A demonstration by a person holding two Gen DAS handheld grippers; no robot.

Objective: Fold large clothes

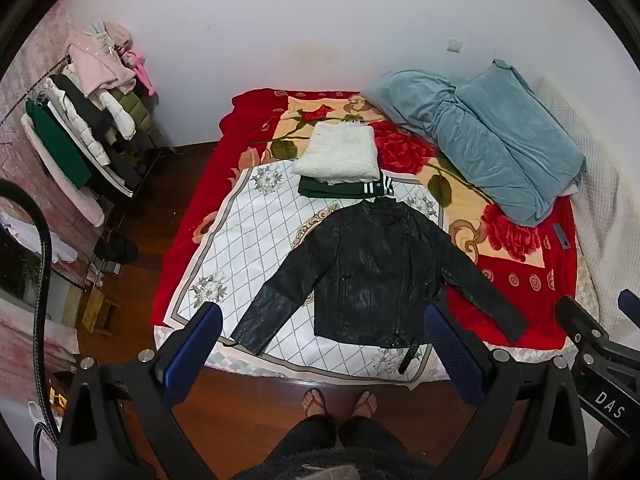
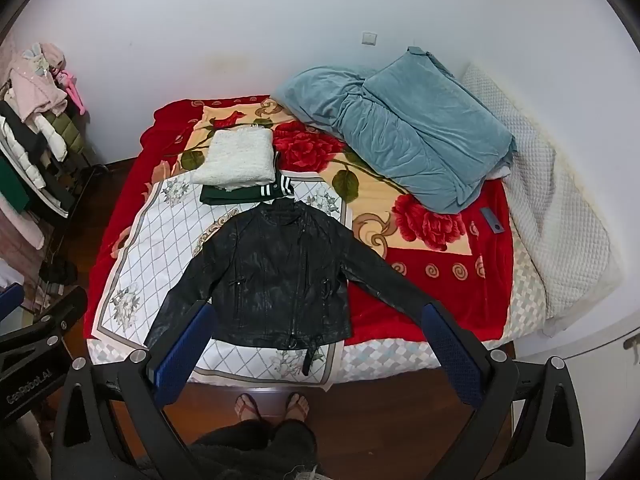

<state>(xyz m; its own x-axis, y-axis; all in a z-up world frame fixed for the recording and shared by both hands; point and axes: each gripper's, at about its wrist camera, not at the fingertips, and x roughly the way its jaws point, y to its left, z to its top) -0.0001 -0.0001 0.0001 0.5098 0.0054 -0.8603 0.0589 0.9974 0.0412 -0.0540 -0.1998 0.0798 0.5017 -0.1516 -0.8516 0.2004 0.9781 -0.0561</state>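
Observation:
A black leather jacket [image 1: 372, 276] lies flat, front up, sleeves spread, on a white patterned sheet [image 1: 248, 232] at the near end of the bed; it also shows in the right wrist view [image 2: 280, 276]. Beyond its collar lie a folded green garment with white stripes [image 1: 340, 190] and a folded white fuzzy garment [image 1: 338, 152] on top of it. My left gripper [image 1: 324, 320] is open and empty, held above the jacket's hem. My right gripper [image 2: 316, 320] is open and empty, also high above the near bed edge.
A red floral blanket [image 1: 520, 280] covers the bed. A blue-grey duvet [image 1: 492, 140] is piled at the far right, with a small blue device [image 2: 491, 220] near it. A clothes rack [image 1: 84, 136] stands at the left. The person's sandalled feet [image 1: 340, 402] stand on the wooden floor.

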